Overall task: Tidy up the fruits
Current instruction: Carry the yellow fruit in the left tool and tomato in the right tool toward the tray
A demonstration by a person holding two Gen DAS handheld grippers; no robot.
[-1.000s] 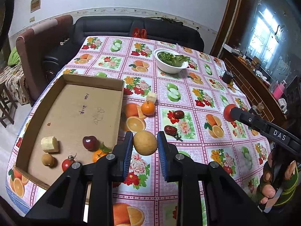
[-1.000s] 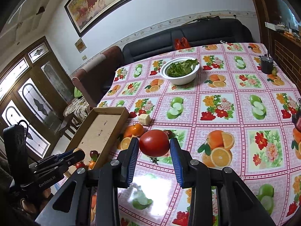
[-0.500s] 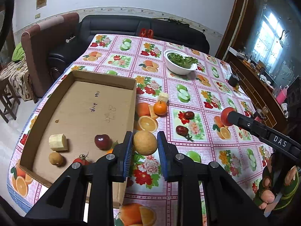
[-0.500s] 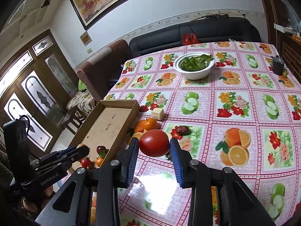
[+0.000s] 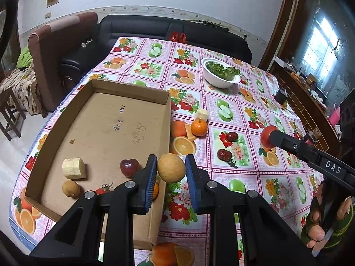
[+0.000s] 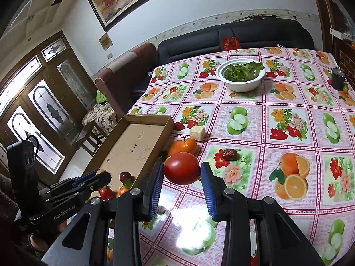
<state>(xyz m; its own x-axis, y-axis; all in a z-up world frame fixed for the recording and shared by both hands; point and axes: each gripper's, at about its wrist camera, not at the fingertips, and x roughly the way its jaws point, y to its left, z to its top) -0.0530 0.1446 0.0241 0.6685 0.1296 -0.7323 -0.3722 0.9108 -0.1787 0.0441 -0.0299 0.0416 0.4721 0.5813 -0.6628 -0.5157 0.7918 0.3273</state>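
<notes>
A table under a pink fruit-print cloth [image 5: 239,102] fills the left wrist view, with a dark sofa [image 5: 173,31] behind. The left gripper [image 5: 170,173] is clamped on a round yellow fruit [image 5: 171,168] above the right wall of a cardboard tray [image 5: 106,128], where a dark red fruit [image 5: 129,167], a banana piece [image 5: 73,168] and a small brown fruit [image 5: 71,188] lie. In the right wrist view, the right gripper [image 6: 182,178] pinches a red tomato [image 6: 182,171] over the cloth, beside the tray's corner; a mandarin [image 6: 183,146] and a white bowl of greens [image 6: 240,75] sit beyond.
</notes>
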